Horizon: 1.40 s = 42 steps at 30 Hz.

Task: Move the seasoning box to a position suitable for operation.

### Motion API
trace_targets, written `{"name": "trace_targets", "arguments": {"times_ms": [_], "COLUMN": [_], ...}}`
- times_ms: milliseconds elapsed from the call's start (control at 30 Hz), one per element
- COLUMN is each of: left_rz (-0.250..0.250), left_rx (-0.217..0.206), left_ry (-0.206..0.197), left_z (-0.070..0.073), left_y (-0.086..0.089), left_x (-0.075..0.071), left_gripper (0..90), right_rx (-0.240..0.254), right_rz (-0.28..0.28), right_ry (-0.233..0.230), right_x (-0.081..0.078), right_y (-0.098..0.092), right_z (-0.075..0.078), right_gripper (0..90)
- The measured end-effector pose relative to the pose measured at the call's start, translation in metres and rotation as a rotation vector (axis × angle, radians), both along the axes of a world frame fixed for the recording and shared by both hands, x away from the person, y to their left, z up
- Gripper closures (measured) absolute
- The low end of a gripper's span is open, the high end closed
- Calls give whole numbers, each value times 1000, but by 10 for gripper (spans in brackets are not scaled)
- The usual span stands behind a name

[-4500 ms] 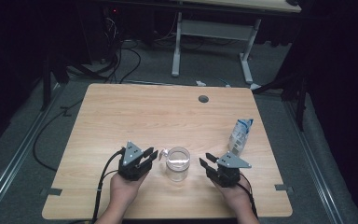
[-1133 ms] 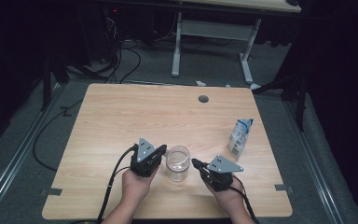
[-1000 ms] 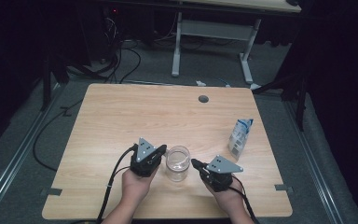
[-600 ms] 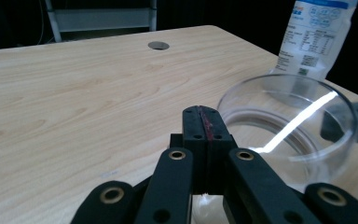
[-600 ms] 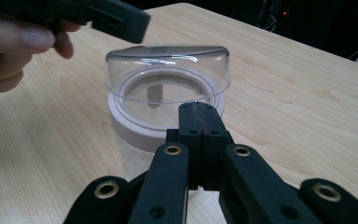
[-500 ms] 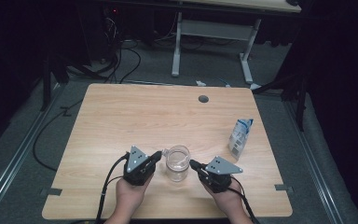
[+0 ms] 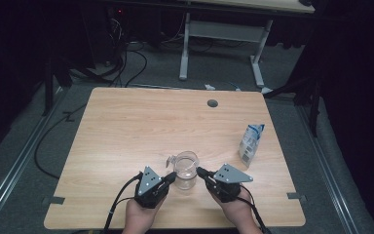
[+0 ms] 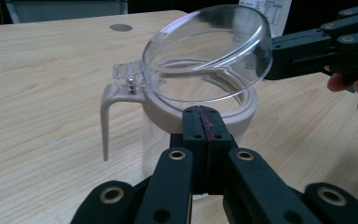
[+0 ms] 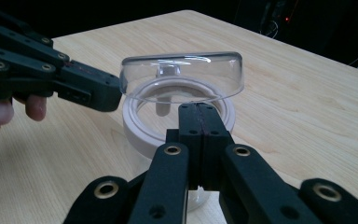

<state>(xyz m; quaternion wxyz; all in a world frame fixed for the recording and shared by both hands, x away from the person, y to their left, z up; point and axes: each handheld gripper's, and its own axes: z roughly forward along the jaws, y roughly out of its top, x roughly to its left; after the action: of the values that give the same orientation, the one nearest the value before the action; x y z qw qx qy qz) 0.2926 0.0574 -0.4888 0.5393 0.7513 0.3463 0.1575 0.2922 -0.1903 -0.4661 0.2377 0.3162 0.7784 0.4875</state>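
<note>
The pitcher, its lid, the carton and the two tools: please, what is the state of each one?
Pitcher: upright on the table, looks empty.
Lid: hinged up, half open.
Carton: upright, standing apart at the table's right.
Left tool: jaws shut, tip at the pitcher's rim.
Right tool: jaws shut, tip beside the lid's edge.

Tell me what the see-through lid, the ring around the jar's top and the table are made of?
The lid looks like clear, glossy plastic: you see through it and it glints. The ring looks like matte pinkish-beige plastic, smooth and dull. The table looks like pale wood, maybe a printed laminate, since grain lines show.
</note>
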Motion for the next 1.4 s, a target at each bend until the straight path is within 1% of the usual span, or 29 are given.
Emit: {"name": "trace_targets", "arguments": {"times_ms": [67,233,300,433,533,767,933,1100,1400], "left_rz": [-8,-9,-9,-4,1,11,27,43,86], "left_rx": [-7,-22,-21,-40,-47,-60,-77,-94,-109], "left_ry": [6,3,-1,0,-1,-2,-3,-5,-9], "left_z": [0,2,3,4,4,6,7,9,8], "left_y": [-1,-4,-4,-4,-4,-1,2,6,14], "left_x": [0,0,-1,0,1,3,5,8,12], "left_gripper": [900,900,900,900,900,900,900,900,897], "right_rx": [0,0,2,5,14,20,31,28,28], "right_rz": [0,1,3,-2,-1,8,11,12,13], "right_ry": [-5,-7,-5,-2,12,25,21,16,12], "right_x": [-1,-2,-2,1,3,7,7,7,6], "right_y": [0,1,1,1,2,4,5,5,6], "right_z": [1,2,1,-1,-3,-7,-8,-9,-9], "right_gripper": [898,898,897,896,897,898,898,898,897]}}
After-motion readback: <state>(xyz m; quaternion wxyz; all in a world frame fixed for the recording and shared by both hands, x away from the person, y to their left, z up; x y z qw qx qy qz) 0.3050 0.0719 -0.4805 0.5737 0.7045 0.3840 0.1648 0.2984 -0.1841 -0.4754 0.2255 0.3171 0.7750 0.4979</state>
